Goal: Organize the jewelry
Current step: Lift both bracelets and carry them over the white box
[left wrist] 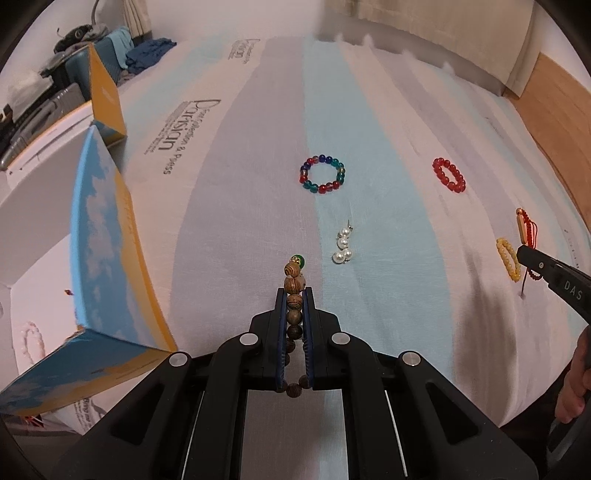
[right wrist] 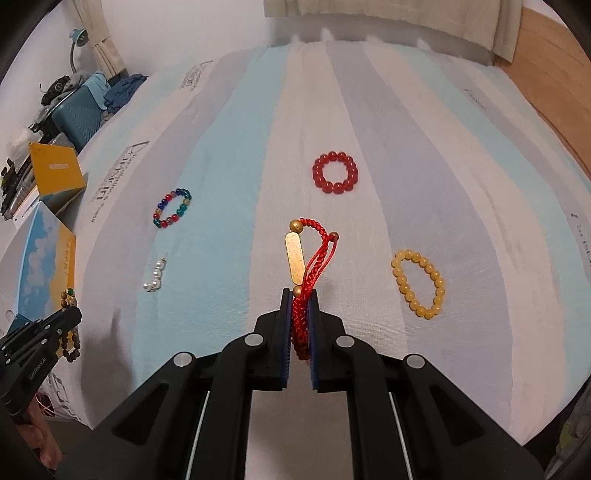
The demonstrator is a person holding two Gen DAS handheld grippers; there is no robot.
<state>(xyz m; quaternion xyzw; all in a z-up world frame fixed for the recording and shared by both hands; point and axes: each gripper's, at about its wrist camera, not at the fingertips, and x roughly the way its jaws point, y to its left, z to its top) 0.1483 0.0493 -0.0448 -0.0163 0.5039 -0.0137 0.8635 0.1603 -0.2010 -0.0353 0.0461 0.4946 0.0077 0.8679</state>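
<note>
My left gripper [left wrist: 294, 295] is shut on a brown wooden bead bracelet [left wrist: 293, 280] with a green bead at its tip, held above the striped cloth [left wrist: 388, 258]. My right gripper [right wrist: 299, 295] is shut on a red cord bracelet [right wrist: 314, 254] with a gold bar, also lifted off the cloth. On the cloth lie a multicoloured bead bracelet [left wrist: 322, 174], a red bead bracelet [right wrist: 335, 172], a yellow bead bracelet [right wrist: 419, 284] and white pearl earrings [left wrist: 342, 246]. An open box with blue-and-yellow walls [left wrist: 107, 236] stands at the left of the cloth.
A pale pink bracelet [left wrist: 31, 341] lies inside the box. A yellow lid or flap [left wrist: 105, 96] stands behind the box. Suitcases and clothes [right wrist: 79, 107] crowd the far left. A curtain [right wrist: 388, 18] hangs beyond the far edge, with wooden floor [left wrist: 554, 122] at right.
</note>
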